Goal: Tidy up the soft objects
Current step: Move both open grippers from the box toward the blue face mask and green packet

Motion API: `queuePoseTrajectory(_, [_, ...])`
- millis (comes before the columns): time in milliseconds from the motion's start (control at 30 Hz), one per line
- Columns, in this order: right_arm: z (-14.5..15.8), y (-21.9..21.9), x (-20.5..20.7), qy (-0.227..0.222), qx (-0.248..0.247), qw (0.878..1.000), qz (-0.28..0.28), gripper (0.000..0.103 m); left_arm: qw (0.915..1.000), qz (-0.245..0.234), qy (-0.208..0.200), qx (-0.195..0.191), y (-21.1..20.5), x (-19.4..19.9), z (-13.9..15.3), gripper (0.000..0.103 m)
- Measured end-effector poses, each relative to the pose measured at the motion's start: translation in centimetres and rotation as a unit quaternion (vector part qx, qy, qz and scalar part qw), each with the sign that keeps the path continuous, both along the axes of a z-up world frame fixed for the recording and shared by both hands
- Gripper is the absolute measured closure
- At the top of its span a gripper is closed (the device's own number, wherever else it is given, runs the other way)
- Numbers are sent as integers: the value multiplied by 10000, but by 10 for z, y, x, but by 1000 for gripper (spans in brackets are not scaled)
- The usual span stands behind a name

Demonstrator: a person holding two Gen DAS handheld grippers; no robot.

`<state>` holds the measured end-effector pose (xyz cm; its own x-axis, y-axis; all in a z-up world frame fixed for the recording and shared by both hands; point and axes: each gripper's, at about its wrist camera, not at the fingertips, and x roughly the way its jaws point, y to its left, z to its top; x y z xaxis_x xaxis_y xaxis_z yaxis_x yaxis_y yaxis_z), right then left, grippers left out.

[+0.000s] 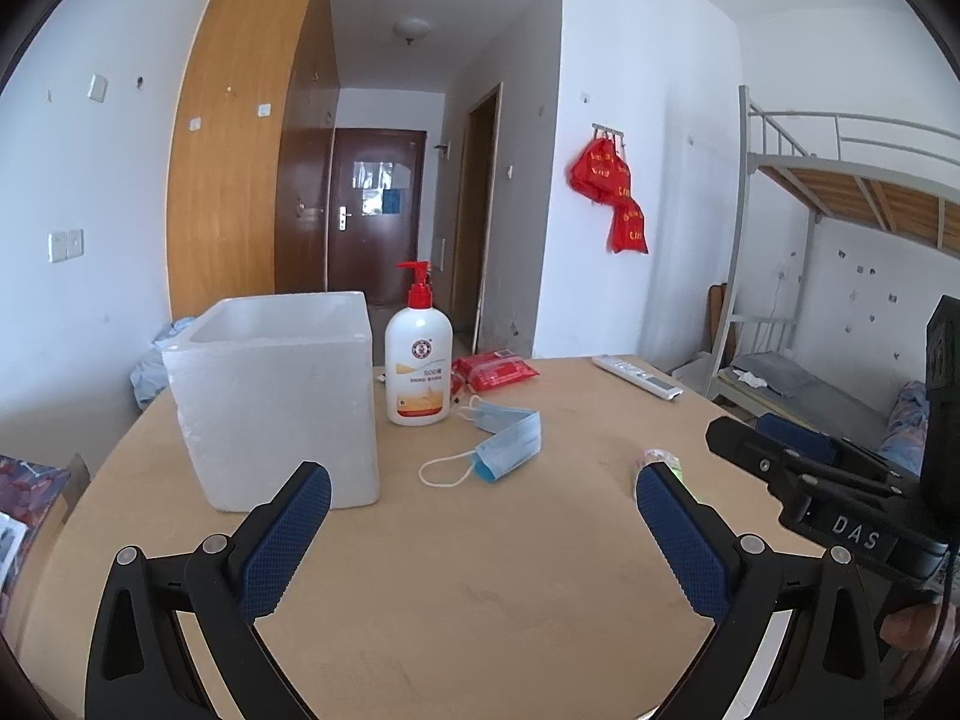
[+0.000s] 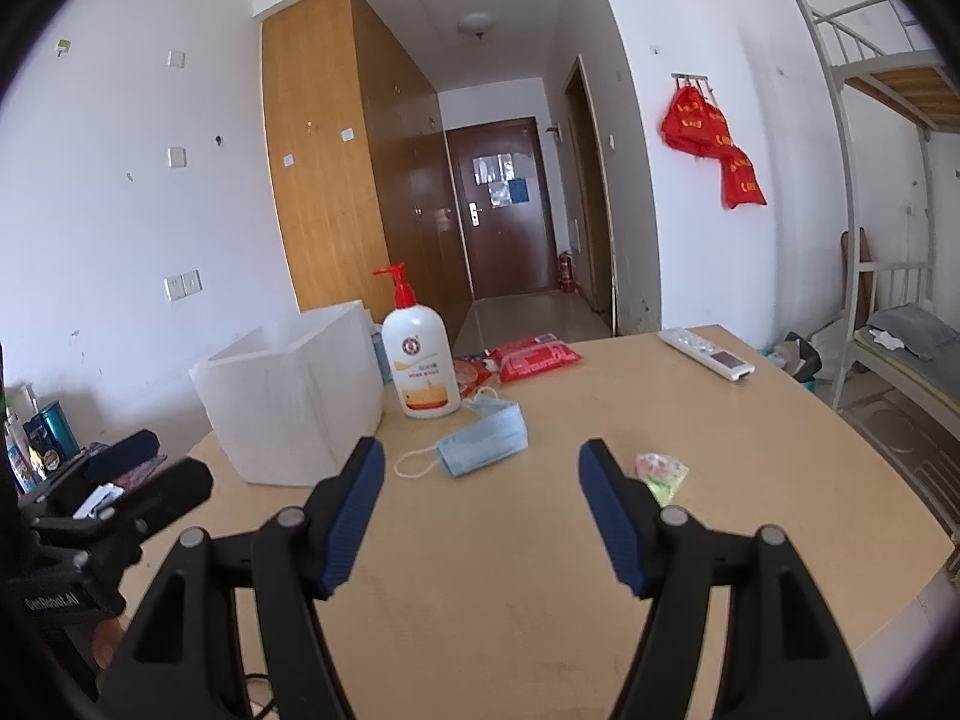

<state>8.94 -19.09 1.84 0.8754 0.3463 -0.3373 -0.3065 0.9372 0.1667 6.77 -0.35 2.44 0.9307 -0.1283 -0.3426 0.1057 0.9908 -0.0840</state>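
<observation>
A light blue face mask lies on the wooden table, just right of a white foam box. Behind it rests a red tissue pack. A small clear packet with pink and green contents lies further right. My left gripper is open above the table, short of the mask, nothing between its fingers. My right gripper is open too, also empty, with the mask just beyond its left fingertip and the packet beside its right finger.
A white pump bottle with a red top stands between the box and the tissue pack. A white remote lies at the table's far right. A bunk bed stands to the right of the table.
</observation>
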Motion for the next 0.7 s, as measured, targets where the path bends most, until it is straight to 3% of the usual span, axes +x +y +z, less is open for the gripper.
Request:
queuePoseTrajectory(367, [-13, -17, -1, 229, -30, 9997, -109, 32, 9996, -237, 121, 82, -19, -12, -2, 1])
queuePoseTrajectory(700, [-26, -22, 32, 524, -111, 9983, -207, 32, 9991, 35, 30, 430, -23, 38, -5, 1])
